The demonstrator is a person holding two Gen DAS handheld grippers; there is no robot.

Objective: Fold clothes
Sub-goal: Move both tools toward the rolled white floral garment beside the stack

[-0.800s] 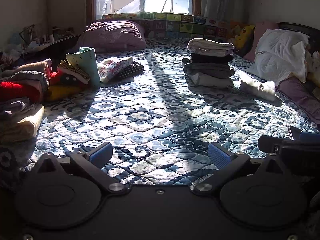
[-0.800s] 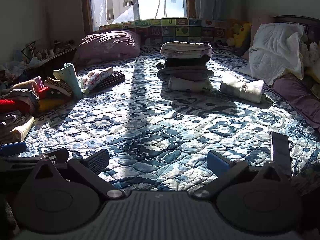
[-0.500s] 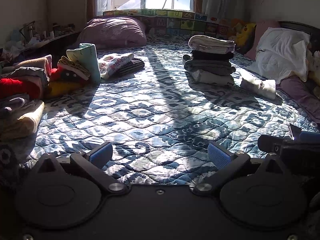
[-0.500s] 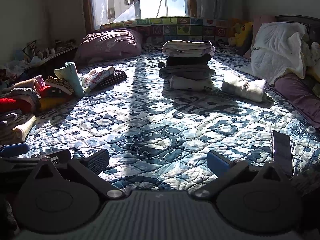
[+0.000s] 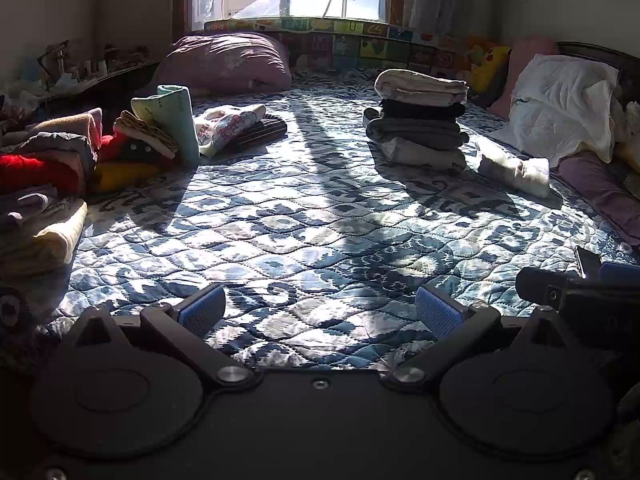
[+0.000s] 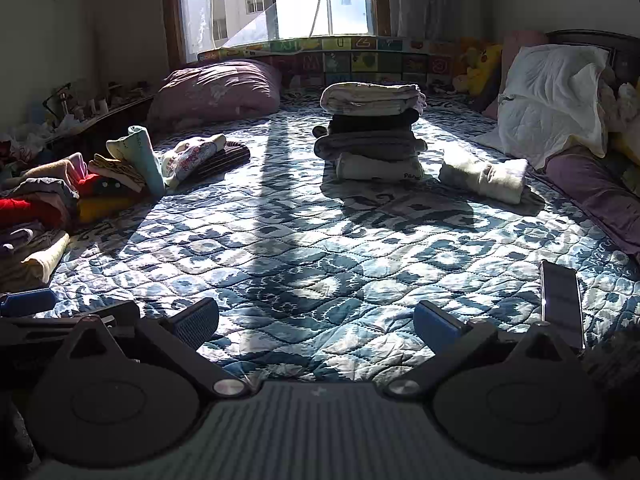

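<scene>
Centrally, neat folded stack [image 6: 370, 132], unfolded heap [image 6: 44, 200] leftward

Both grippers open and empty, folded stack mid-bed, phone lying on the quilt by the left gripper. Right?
Not quite: the phone lies by the right gripper, as the right wrist view shows. The rest holds: left gripper also open and empty, folded stack mid-bed.

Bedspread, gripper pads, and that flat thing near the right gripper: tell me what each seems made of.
Bedspread: quilted woven fabric, matte, shown by stitched puffy cells and a printed blue-white pattern.
Pads: probably rubber or soft plastic, blue, finely ribbed.
Flat thing: looks like a phone, a glossy dark slab, likely glass, with a bright glint along its edge.
</scene>
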